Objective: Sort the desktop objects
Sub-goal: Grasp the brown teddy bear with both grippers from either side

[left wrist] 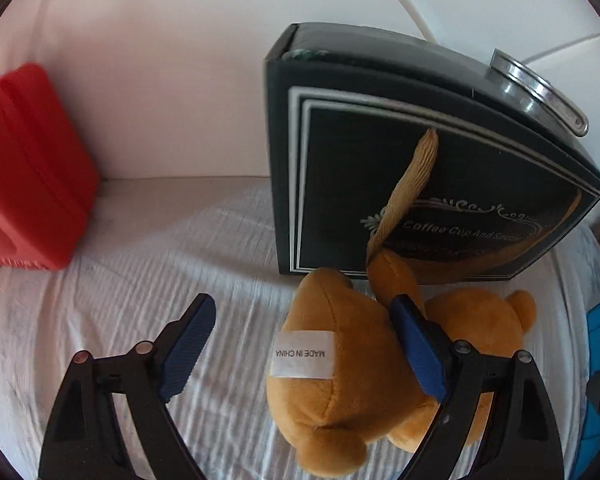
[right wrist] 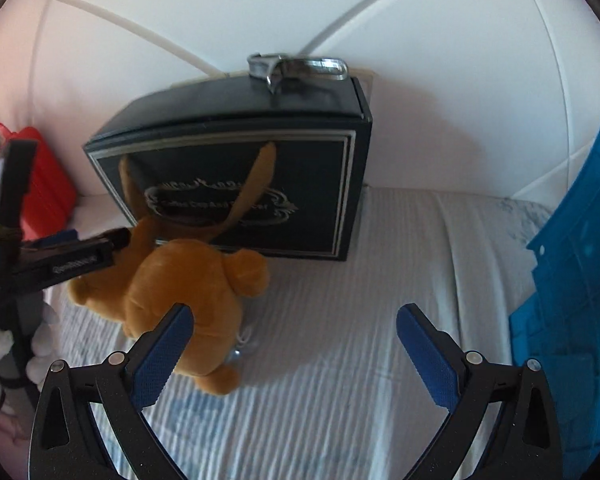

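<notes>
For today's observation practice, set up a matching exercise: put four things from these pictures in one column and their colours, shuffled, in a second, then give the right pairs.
Column 1:
1. plush toy
2. box lettered "Coffee Cup And Saucer"
3. basket at the right edge
4. gripper pads

Column 2:
A. dark blue
B. black with white border lines
C. golden brown
D. bright turquoise blue

Pairs: 1-C, 2-B, 3-D, 4-A

White tag point(left wrist: 302, 354) on plush toy point(left wrist: 340, 380) reading "MADE IN CHINA", dark box point(left wrist: 420, 184) apparently lettered "Coffee Cup And Saucer"
</notes>
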